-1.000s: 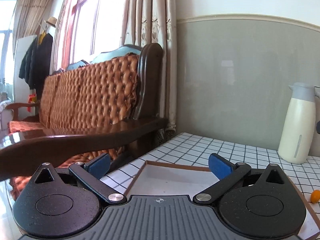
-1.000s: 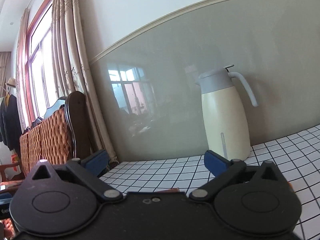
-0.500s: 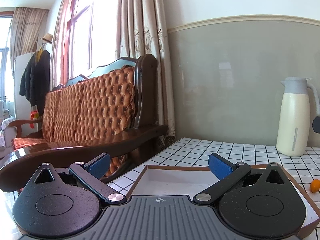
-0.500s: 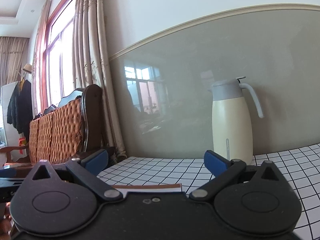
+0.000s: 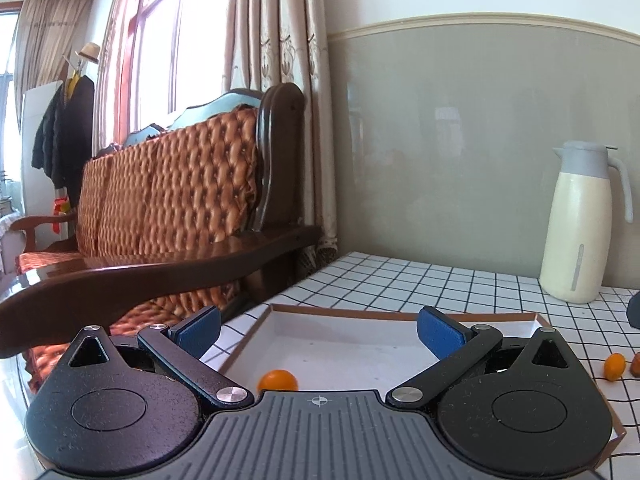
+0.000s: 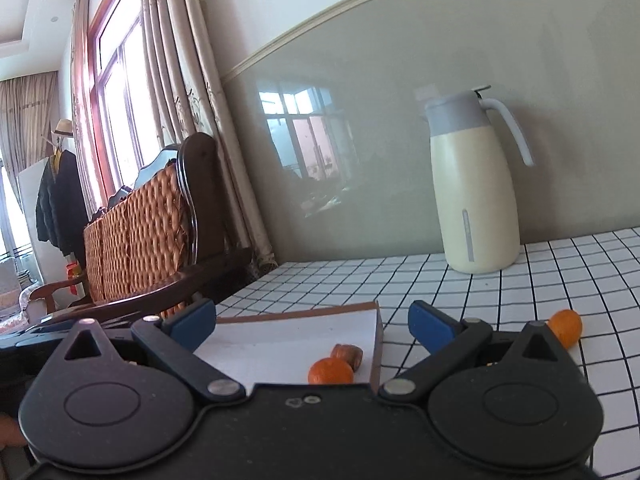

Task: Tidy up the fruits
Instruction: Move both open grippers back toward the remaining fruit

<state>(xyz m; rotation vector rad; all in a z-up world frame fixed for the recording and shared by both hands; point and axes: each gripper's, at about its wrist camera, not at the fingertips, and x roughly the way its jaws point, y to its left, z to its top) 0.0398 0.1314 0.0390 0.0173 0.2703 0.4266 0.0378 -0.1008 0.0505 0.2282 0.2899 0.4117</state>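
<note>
Checked white worktop is carrying our shallow brown-rimmed white tray — both claws, left claw and right claw, are hovering released, a small orange fruit sitting inside.

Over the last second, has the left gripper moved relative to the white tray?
Yes. The left gripper has tilted down toward the white tray; an orange fruit inside it now shows between the open jaws.

The left claw's own body hides the lower half of an orange fruit in the tray. A brown fruit is cut off at the picture's right edge. The right claw's body covers part of another orange fruit.
</note>
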